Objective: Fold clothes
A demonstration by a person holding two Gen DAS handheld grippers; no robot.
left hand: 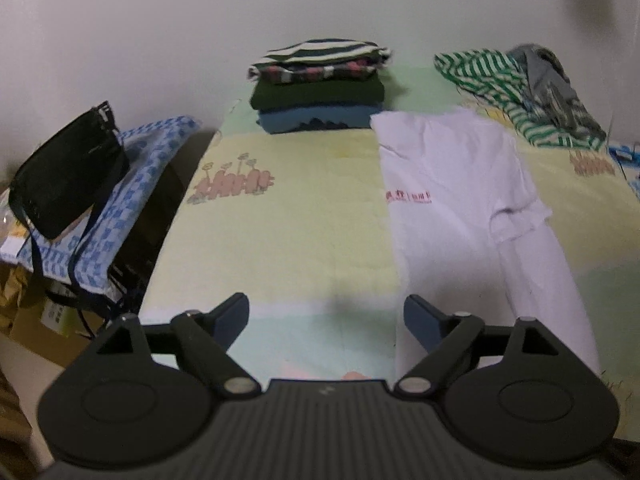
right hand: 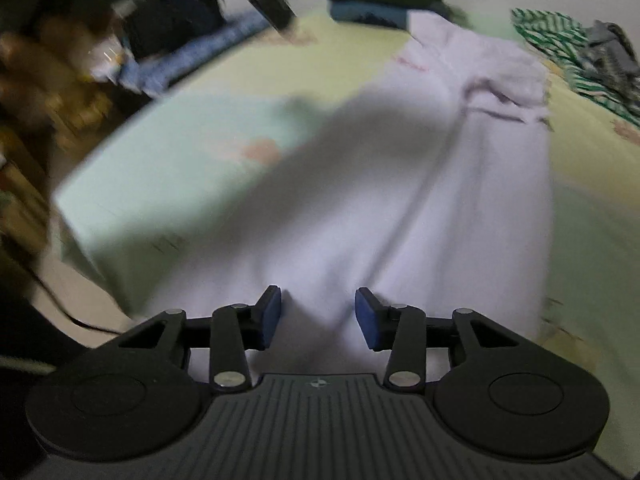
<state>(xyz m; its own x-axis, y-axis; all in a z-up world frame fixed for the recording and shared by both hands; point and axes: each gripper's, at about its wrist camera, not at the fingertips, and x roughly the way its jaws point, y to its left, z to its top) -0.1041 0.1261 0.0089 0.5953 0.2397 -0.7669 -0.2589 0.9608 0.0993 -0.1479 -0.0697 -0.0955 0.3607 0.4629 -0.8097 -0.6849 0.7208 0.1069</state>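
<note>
The left wrist view is taken from above the bed's (left hand: pixel 288 208) near edge, angled downward toward the far wall. The right wrist view is set closer, low over the white shirt (right hand: pixel 400 208), facing the same way. Shared by both: the shirt, the folded stack (left hand: pixel 320 88) and the striped pile (left hand: pixel 516 92).
</note>
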